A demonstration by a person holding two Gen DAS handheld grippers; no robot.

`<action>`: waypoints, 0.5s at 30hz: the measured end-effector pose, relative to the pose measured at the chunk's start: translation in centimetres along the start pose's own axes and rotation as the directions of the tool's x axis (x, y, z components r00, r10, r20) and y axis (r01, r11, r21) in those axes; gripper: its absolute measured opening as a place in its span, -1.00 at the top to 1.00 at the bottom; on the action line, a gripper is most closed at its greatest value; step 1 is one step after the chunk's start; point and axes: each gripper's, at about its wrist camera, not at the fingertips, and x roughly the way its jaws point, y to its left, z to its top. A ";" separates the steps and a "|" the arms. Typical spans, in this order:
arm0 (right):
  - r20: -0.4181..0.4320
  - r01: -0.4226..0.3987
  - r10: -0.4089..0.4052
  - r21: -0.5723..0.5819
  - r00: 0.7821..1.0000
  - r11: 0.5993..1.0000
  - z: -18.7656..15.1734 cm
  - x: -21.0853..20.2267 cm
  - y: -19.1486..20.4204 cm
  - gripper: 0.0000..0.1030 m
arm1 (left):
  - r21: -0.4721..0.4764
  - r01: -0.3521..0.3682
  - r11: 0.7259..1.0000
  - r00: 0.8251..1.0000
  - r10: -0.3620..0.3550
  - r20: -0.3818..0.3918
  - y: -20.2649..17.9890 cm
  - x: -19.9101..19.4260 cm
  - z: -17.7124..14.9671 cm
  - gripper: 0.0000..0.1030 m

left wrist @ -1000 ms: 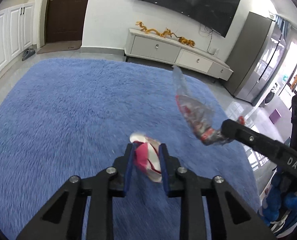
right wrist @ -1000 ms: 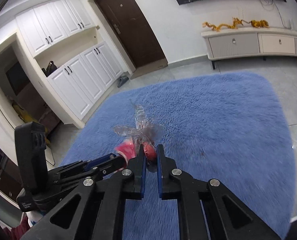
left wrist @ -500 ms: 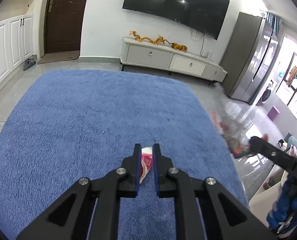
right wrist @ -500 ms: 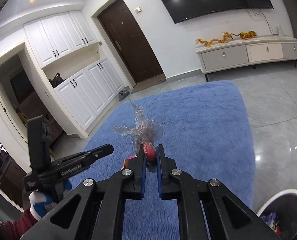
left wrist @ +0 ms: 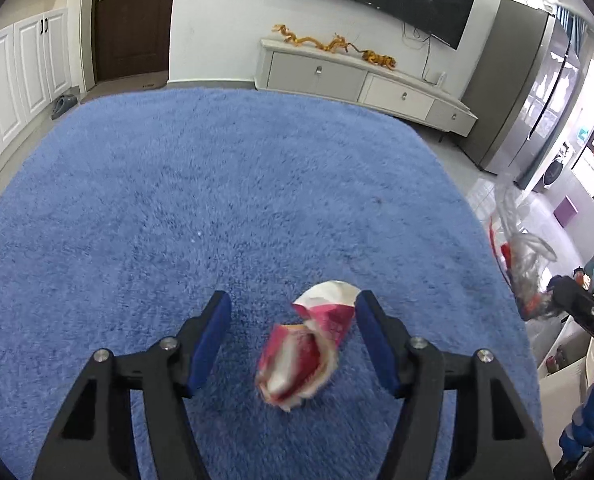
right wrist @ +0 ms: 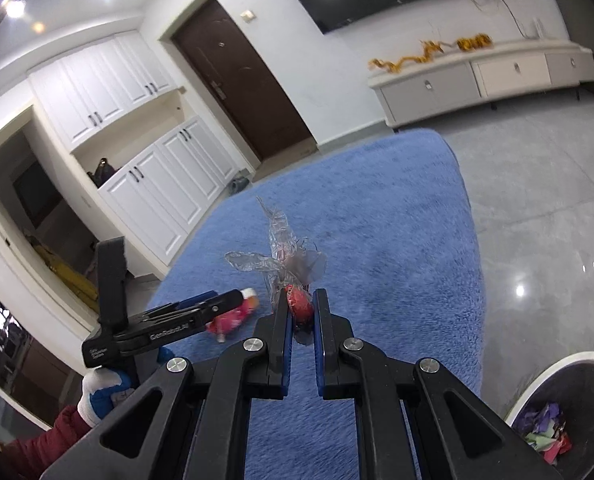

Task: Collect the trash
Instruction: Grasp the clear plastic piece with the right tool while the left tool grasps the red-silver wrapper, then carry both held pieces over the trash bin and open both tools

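A crumpled red-and-white wrapper (left wrist: 309, 344) hangs blurred between the jaws of my left gripper (left wrist: 293, 304), which are opening; neither blue pad presses on it, and the blue carpet (left wrist: 217, 200) lies below. The right wrist view shows the same wrapper (right wrist: 235, 314) at the tip of the left gripper (right wrist: 233, 300). My right gripper (right wrist: 301, 300) is shut on a clear plastic wrapper (right wrist: 285, 252) with a red bit inside. From the left wrist view that clear wrapper (left wrist: 521, 256) sticks up from the right gripper (left wrist: 557, 290) at the carpet's right edge.
A white-rimmed trash bin (right wrist: 577, 364) with several coloured scraps stands on the grey tile floor (right wrist: 537, 220) at the lower right. A white TV cabinet (left wrist: 357, 76) lines the far wall. White cupboards (right wrist: 157, 184) and a dark door stand left. A person's gloved hand (right wrist: 97, 392) holds the left gripper.
My left jaws have spread wide and the red-and-white wrapper has come loose between them. The right gripper has swung to the right with the clear wrapper, and the bin shows more fully.
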 end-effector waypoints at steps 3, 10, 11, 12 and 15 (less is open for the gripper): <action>-0.015 0.012 -0.011 0.025 1.000 1.000 0.1 1.5 -1.1 0.82 | 0.008 -0.006 1.000 1.000 0.006 0.017 0.1 0.6 -0.3 -0.11; -0.051 0.034 -0.032 0.051 0.998 0.998 -0.4 3.4 -2.4 0.82 | -0.037 0.017 0.999 0.999 -0.015 0.040 1.0 0.5 -0.5 0.29; -0.055 0.036 -0.033 0.053 0.998 0.998 -0.3 3.6 -2.5 0.82 | -0.047 0.023 0.999 0.999 -0.021 0.042 1.2 0.5 -0.5 0.34; -0.057 0.039 -0.036 0.052 0.998 0.998 -0.3 3.9 -2.5 0.82 | -0.056 0.029 0.998 0.999 -0.027 0.044 1.4 0.5 -0.5 0.38; -0.057 0.031 -0.028 0.045 0.998 0.999 -0.1 4.3 -2.1 0.82 | -0.071 0.040 0.997 0.998 -0.037 0.047 1.7 0.4 -0.6 0.46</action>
